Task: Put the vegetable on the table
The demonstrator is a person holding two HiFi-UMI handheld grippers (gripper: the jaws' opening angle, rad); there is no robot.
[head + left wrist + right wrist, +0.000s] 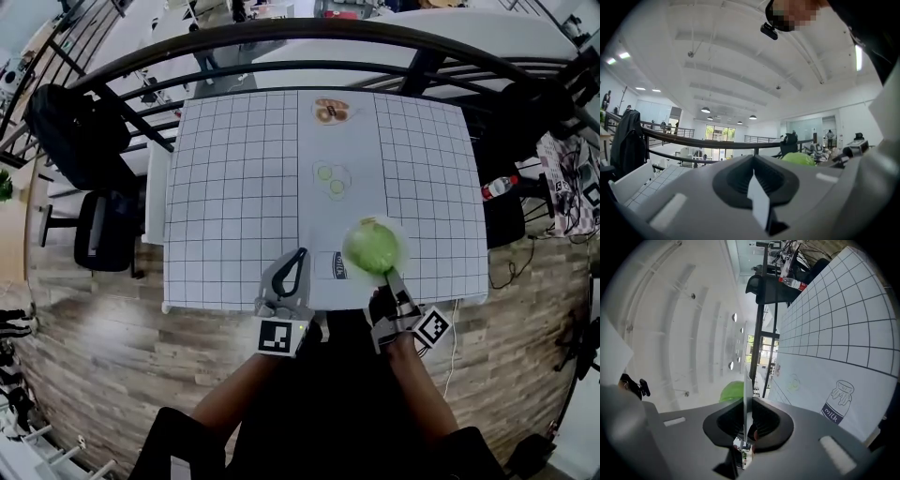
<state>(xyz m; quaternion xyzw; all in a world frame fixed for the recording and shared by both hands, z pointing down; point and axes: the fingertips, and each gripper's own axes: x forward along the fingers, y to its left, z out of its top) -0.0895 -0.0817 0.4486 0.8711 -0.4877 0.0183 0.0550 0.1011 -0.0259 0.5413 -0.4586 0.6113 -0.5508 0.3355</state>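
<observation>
A round green leafy vegetable (372, 246) lies on a white plate (401, 236) held over the near right part of the gridded table (234, 187). My right gripper (387, 276) is shut on the plate's near rim. In the right gripper view the plate (745, 394) shows edge-on between the jaws, with the vegetable (732, 391) just beyond. My left gripper (299, 255) hovers over the table's front edge, left of the plate, shut with nothing seen in it. The left gripper view looks level across the room and catches the vegetable (798, 158) at the right.
The table's middle strip carries printed pictures: a milk bottle (331, 265), cucumber slices (333, 178) and doughnuts (331, 111). A black railing (281, 37) runs behind the table. Black chairs (80, 131) stand at the left; a bottle (498, 186) lies at the right.
</observation>
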